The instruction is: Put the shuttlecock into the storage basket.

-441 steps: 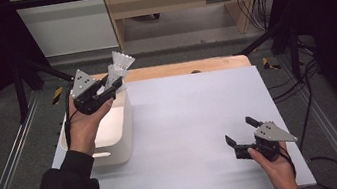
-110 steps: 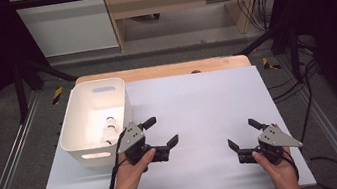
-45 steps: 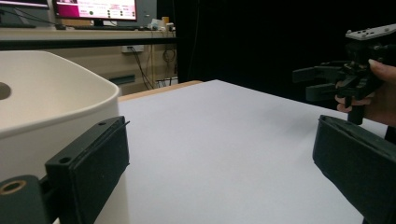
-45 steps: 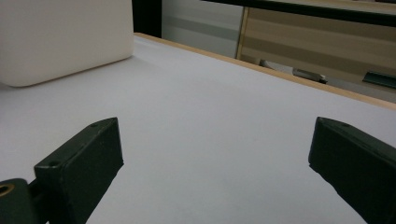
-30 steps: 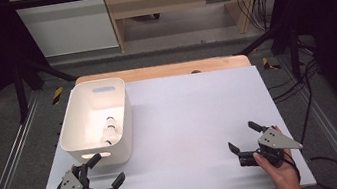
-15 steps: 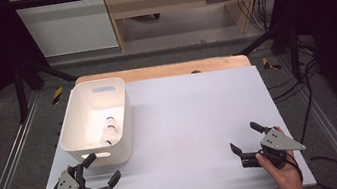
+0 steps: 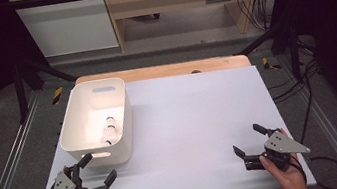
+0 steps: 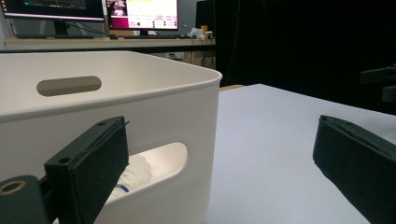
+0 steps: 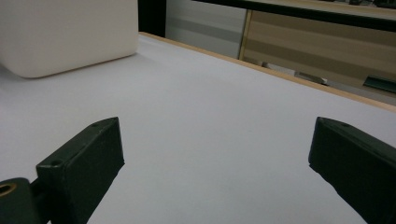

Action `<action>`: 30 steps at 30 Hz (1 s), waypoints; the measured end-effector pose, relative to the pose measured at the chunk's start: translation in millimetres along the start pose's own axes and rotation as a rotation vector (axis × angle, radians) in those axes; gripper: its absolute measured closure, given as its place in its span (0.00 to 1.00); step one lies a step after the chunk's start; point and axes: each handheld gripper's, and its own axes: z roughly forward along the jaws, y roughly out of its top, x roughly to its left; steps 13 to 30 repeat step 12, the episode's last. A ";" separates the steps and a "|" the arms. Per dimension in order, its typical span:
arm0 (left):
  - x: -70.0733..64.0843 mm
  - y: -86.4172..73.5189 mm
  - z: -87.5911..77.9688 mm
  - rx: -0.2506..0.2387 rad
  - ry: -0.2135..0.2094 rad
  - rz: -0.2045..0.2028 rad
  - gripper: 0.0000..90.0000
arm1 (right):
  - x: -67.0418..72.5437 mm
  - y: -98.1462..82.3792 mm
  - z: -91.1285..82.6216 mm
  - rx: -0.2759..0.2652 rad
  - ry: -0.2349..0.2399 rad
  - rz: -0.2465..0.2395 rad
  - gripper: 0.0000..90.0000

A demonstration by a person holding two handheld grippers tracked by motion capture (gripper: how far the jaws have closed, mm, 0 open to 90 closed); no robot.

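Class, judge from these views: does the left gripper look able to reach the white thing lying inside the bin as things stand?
Probably yes, from above: the left gripper, jaws open, sits beside the bin, whose top is open over the white thing. The wall blocks a straight approach.

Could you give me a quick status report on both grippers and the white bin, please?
Left gripper open, empty, at near left table corner beside white bin. Right gripper open, empty, near right. Clear bottle lies inside bin. Nothing in the way.
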 end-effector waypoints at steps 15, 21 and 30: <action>3.8 -2.3 -2.7 -0.021 0.020 0.015 0.04 | -3.9 -5.8 -4.6 -0.002 -0.019 -0.011 0.03; 3.8 -2.3 -2.7 -0.021 0.020 0.015 0.04 | -3.9 -5.8 -4.6 -0.002 -0.019 -0.011 0.03; 3.8 -2.3 -2.7 -0.021 0.020 0.015 0.04 | -3.9 -5.8 -4.6 -0.002 -0.019 -0.011 0.03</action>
